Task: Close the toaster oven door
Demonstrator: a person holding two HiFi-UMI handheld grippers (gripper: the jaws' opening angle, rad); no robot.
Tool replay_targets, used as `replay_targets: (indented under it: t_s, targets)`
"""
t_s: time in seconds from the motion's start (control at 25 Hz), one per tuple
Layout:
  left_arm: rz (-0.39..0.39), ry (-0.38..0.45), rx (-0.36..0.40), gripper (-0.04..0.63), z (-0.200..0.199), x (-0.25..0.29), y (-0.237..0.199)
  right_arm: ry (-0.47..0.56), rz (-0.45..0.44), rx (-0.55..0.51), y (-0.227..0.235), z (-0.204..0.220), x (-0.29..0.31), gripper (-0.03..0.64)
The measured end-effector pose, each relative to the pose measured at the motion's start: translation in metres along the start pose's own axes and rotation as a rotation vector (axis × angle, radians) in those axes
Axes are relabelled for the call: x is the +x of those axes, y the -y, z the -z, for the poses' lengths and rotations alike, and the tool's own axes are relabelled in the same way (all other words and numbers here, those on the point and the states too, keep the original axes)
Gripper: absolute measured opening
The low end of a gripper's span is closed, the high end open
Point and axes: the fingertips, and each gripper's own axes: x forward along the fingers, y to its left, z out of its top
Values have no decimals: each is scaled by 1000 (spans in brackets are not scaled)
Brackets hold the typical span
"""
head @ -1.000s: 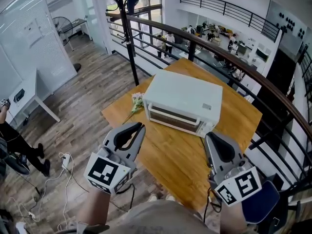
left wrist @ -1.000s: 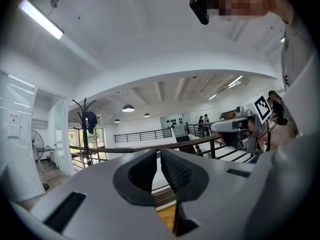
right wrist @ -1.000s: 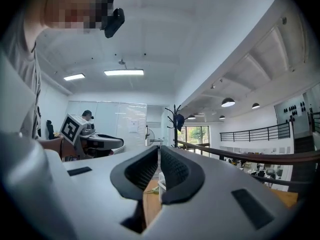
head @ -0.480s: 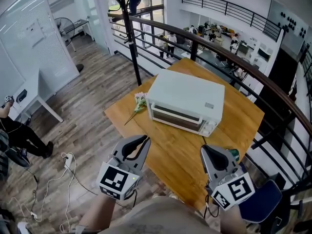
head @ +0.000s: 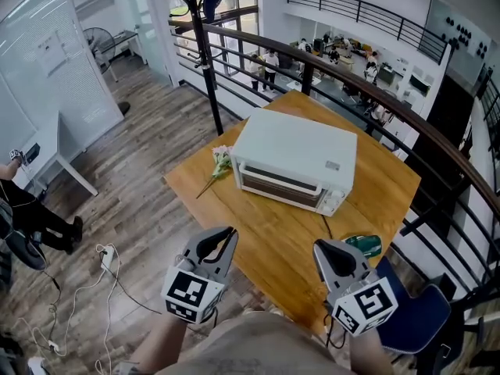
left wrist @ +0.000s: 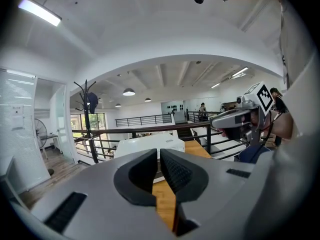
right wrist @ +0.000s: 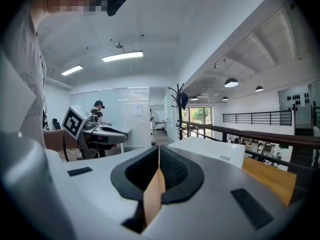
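Both have sunk toward the near edge of the square wooden table (head: 258, 229): the grey left gripper (head: 224, 236) shows an empty slit, the grey right gripper (head: 322, 248) is pressed together. Well beyond them, across bare tabletop, sits the white boxy toaster oven (head: 295, 153), its door (head: 277, 187) shut; a dark green object (head: 362, 244) lies beside the right gripper.

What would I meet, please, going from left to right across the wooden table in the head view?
A green-and-white sprig → the white toaster oven → a dark green object.
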Motion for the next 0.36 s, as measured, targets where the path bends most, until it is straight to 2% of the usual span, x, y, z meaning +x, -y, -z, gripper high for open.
replay_targets:
  t_s: [0.36]
  targets:
    - [-15, -9, 9, 26, 9, -8, -3, -6, -2, -4, -7, 6, 3, 37]
